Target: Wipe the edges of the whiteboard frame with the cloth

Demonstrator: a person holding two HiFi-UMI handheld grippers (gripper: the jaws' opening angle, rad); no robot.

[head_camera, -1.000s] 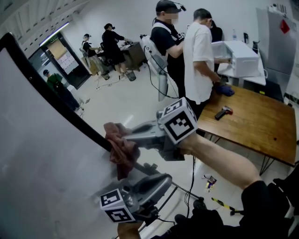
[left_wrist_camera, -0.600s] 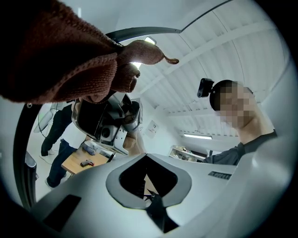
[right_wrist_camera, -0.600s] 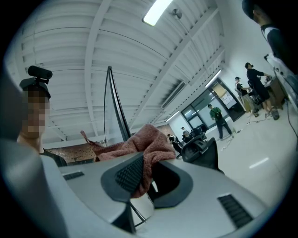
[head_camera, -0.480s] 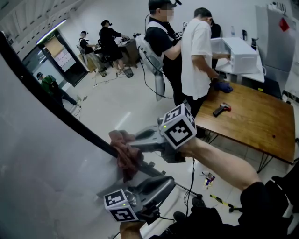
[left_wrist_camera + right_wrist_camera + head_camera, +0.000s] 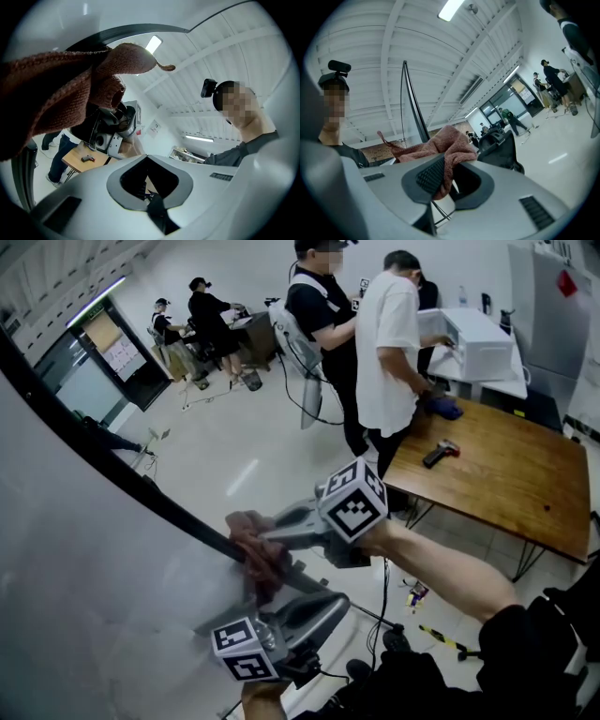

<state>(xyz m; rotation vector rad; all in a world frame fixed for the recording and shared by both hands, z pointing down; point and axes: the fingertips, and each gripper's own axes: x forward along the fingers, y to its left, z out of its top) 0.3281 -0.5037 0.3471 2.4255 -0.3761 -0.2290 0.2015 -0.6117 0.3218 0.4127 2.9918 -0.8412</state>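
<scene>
Rust-brown cloth [image 5: 255, 554] is pinched in my right hand-held gripper [image 5: 264, 534], against the whiteboard frame [image 5: 141, 487]; left hand-held gripper [image 5: 328, 604], just below, pressed together, empty.

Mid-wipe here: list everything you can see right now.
whiteboard: one, white with a black frame, left
cloth: one, reddish-brown, against the frame
table: one, brown wood, right
hand tool: one, black and red, on the table
appliance: one, white, beyond the table
people: two at the table, others far back
right gripper: fingers shut on the cloth
left gripper: lower down, fingers together, empty
</scene>
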